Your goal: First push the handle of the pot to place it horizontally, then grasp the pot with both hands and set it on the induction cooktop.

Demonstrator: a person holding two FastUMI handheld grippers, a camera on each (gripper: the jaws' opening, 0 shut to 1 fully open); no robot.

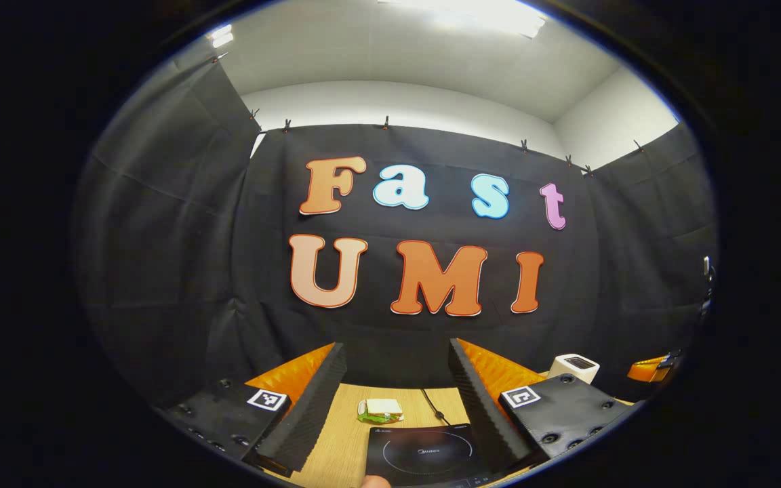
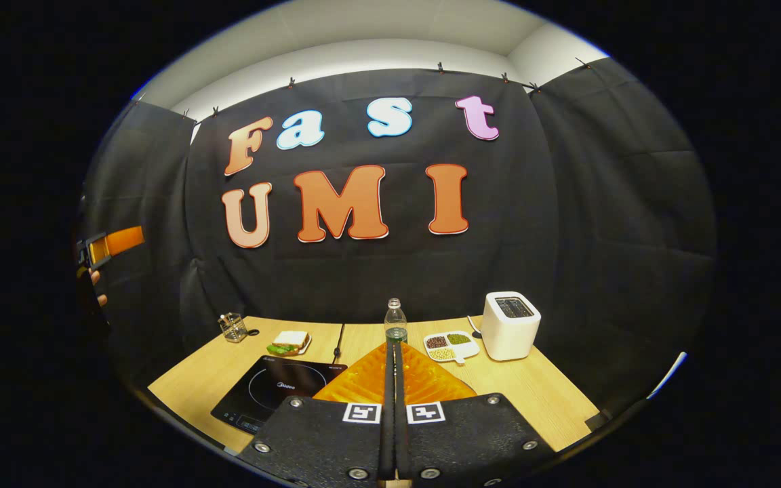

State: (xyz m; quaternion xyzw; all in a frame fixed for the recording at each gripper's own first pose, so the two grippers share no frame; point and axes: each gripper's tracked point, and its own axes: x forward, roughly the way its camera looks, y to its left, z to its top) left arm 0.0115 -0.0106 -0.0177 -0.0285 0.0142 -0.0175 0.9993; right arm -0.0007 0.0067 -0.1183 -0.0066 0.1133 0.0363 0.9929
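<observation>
Left tool [image 1: 397,393] spread wide, raised, nothing between fingers. Right tool [image 2: 391,379] pressed together, empty, lower centre of frame, probably set for pushing handle. Flat black glass induction cooktop [image 2: 275,396] lower left on light wooden tabletop [image 2: 539,396]. Pot location: cannot tell.

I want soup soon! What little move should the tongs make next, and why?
Probably lower both toward the table and look for the pot's handle. The left tongs, open, and the right tongs, shut, are held high above it with nothing between their fingers, and the induction cooktop lies below them.
</observation>
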